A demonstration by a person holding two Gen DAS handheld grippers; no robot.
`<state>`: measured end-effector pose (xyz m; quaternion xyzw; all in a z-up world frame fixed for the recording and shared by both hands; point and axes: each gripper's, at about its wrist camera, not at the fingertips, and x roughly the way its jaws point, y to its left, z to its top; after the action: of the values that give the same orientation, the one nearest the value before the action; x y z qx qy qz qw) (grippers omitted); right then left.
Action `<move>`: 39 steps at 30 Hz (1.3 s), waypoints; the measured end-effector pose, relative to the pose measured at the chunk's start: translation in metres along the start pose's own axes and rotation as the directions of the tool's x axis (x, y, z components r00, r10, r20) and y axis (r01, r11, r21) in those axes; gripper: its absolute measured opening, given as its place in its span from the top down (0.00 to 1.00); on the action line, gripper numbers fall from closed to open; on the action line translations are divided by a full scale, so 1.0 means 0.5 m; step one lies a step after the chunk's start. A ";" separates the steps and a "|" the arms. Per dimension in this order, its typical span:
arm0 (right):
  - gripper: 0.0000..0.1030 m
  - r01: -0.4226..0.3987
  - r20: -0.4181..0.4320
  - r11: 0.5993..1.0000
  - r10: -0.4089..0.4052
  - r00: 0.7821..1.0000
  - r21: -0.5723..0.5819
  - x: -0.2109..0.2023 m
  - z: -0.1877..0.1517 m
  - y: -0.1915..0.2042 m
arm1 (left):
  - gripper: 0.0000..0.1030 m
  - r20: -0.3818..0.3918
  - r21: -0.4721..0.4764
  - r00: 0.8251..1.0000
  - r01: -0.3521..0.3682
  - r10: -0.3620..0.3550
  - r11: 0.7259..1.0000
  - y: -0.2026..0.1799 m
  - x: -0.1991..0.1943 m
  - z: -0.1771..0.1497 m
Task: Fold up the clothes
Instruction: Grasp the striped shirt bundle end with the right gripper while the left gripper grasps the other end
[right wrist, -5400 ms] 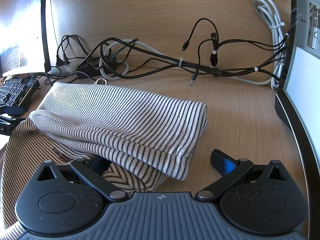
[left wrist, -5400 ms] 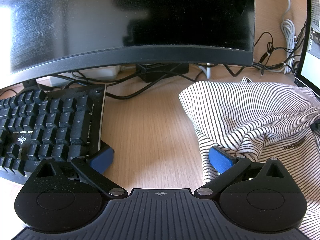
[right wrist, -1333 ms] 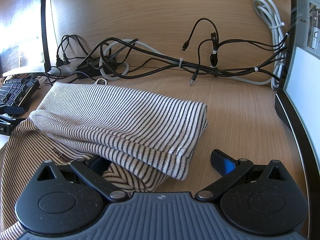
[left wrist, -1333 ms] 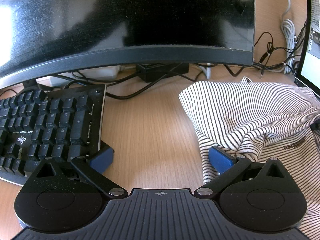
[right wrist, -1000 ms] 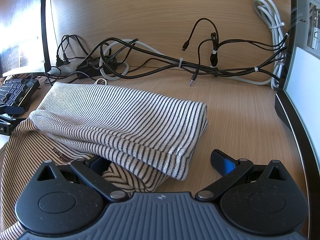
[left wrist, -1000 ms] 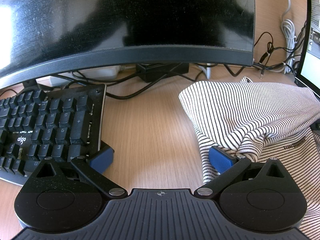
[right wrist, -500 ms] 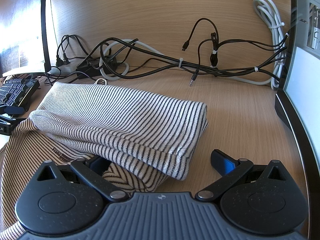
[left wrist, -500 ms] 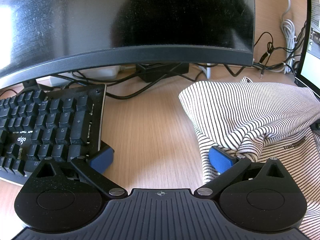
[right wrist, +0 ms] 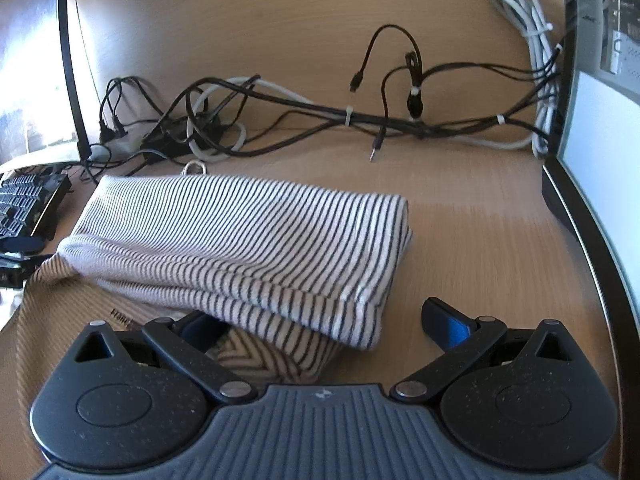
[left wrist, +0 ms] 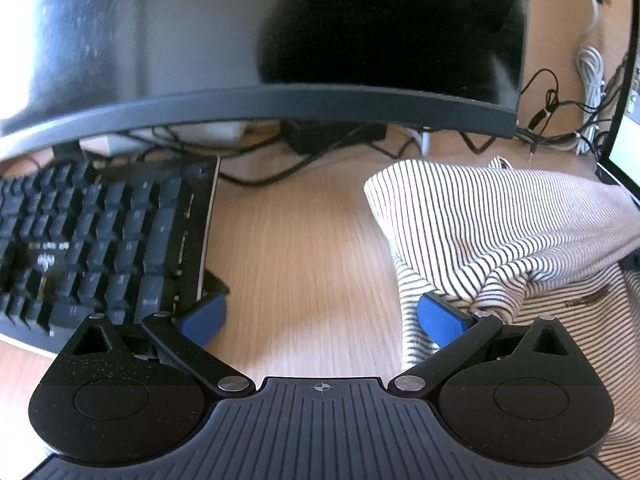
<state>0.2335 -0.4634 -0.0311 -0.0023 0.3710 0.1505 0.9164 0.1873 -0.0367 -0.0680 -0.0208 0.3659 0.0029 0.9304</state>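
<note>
wooden desk point(right wrist: 480, 240) bears striped garment point(right wrist: 248, 232); left gripper point(left wrist: 320, 316) and right gripper point(right wrist: 324, 328) spread wide.

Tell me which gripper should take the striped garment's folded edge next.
Right. The right gripper is open with the striped garment fold between its fingers; the left gripper spans mostly bare desk.

Both wrist cameras sit low and close behind their open claws, the left facing a dark curved monitor point(left wrist: 256, 40), the right facing tangled black cables point(right wrist: 360, 120), sharing the folded black-and-white striped cloth point(left wrist: 500, 232) point(right wrist: 248, 240) and black keyboard point(left wrist: 100, 240) point(right wrist: 28, 200).
</note>
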 end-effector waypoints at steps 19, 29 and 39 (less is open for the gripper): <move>0.16 -0.100 0.287 0.994 0.081 0.955 0.052 -0.136 0.165 0.043 | 0.00 -0.004 -0.089 0.969 0.244 -0.246 0.966 -0.062 -0.144 0.072; 0.48 -0.161 -0.091 0.948 0.141 0.986 -0.273 0.147 0.230 0.139 | 0.21 -0.228 -0.152 0.948 0.192 -0.223 0.970 -0.077 -0.056 -0.002; 0.82 -0.213 -0.116 0.969 0.199 0.973 -0.123 0.134 0.185 0.124 | 0.06 -0.210 -0.157 0.934 0.259 -0.288 0.953 -0.067 -0.062 -0.005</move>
<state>0.3245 -0.3753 -0.0029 -0.0335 0.4050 0.2692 0.8732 0.1635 -0.0697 -0.0473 -0.1306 0.4640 -0.1060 0.8697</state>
